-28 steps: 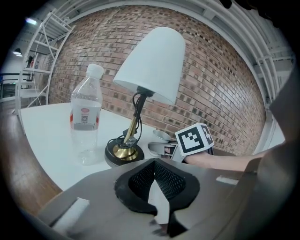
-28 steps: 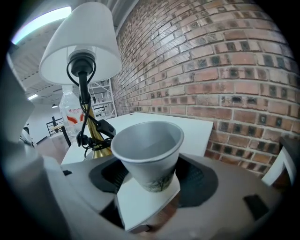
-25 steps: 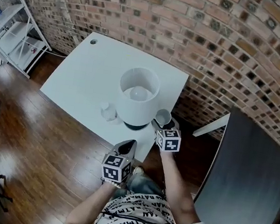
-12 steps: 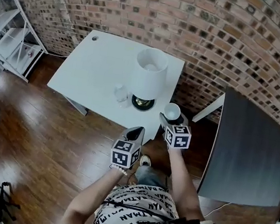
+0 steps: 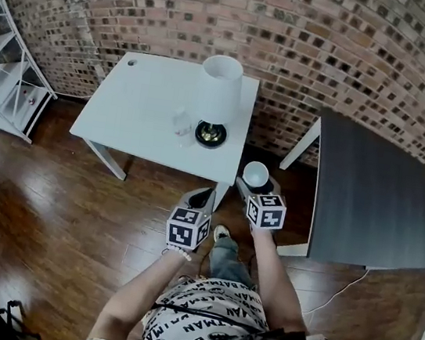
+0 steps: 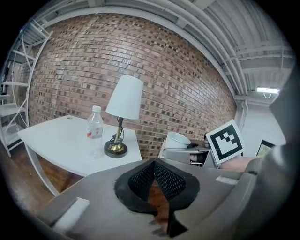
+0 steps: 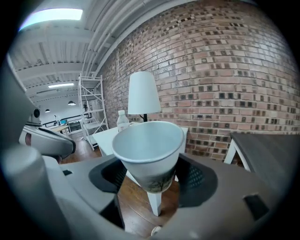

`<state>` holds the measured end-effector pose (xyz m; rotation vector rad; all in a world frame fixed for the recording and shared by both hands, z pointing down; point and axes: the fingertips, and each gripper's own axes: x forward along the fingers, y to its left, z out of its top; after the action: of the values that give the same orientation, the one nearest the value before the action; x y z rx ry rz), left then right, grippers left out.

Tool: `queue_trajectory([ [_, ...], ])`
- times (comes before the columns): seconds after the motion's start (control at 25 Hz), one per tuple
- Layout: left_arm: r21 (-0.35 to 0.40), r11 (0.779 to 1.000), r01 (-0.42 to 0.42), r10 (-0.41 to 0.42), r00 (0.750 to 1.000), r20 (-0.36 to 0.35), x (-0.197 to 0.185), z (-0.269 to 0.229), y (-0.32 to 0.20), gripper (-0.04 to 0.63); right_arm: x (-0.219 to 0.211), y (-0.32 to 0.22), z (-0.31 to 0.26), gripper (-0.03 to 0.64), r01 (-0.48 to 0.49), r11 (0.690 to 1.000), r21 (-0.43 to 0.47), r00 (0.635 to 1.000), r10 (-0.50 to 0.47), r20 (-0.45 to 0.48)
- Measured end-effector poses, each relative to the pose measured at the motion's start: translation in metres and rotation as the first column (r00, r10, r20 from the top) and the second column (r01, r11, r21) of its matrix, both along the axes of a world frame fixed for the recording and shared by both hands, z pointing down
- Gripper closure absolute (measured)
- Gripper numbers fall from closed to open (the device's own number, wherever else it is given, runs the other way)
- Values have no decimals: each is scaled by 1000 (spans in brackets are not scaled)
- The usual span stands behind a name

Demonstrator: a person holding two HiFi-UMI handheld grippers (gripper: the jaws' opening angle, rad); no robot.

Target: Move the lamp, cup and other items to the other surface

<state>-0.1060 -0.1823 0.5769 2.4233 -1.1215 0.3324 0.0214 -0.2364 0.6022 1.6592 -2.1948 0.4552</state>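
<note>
One thing is picked up: my right fingers hold the cup. Both my left fingers are pressed together, empty. Lamp and bottle wait on the upper-left desk.

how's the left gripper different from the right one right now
The right gripper grips a cup; the left gripper holds nothing. The right gripper's jaws stand wide around the cup; the left gripper's jaw tips meet. Both hover over the wood floor.
</note>
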Motion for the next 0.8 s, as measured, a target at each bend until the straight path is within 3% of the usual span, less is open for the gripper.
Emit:
queue_trajectory([
  [0.16,9,998,-67,67,998,-11,8,-7,30,595,14,40,-3,288,-60,998,3,998,60,-16],
  [0.4,23,981,-194,194,981,-16,50,-12,69,595,62,92,-8,288,-185,983,18,983,185,-15],
  [0.56,24,956,-293,294,956,-14,85,-14,83,595,100,118,-14,288,-288,957,27,957,289,-5],
  [0.8,25,897,-441,441,897,-13,178,-14,110,595,200,166,-7,288,-434,901,16,901,434,-16],
])
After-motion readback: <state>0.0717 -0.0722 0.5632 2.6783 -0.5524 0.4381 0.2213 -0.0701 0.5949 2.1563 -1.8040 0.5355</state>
